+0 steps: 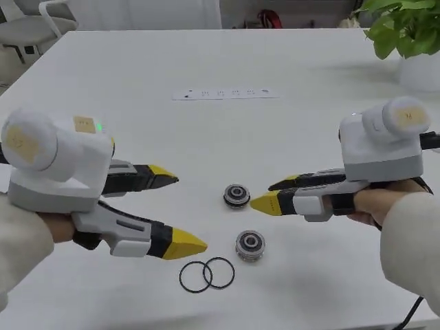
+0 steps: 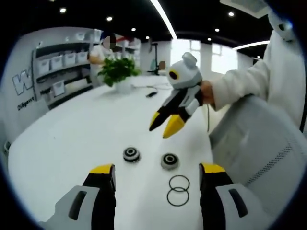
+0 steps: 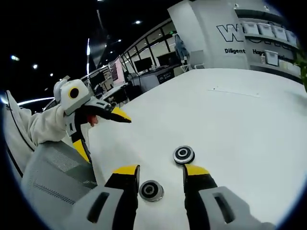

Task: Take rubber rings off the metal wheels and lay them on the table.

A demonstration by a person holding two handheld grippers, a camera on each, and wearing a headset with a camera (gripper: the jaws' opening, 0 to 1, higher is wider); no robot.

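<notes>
Far metal wheel [image 1: 236, 195] on counter [image 1: 309, 82], directly ahead of right gripper [image 1: 262, 194], fingers slightly parted, empty. Left gripper [image 1: 190, 211] farther off, fingers spread wide. Two rubber rings [image 1: 206, 275] flat beside near wheel [image 1: 249, 245].

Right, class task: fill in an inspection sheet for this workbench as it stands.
Surface: white table.
Job's things: far wheel and near wheel, flat, apart; rubber rings, two, overlapping, off the wheels.
Clutter: paper strip mid-table.
Grippers: left gripper open, empty; right gripper open, empty.
Cables: black cable, lower right of head view.
Surroundings: potted plant, chair.
</notes>
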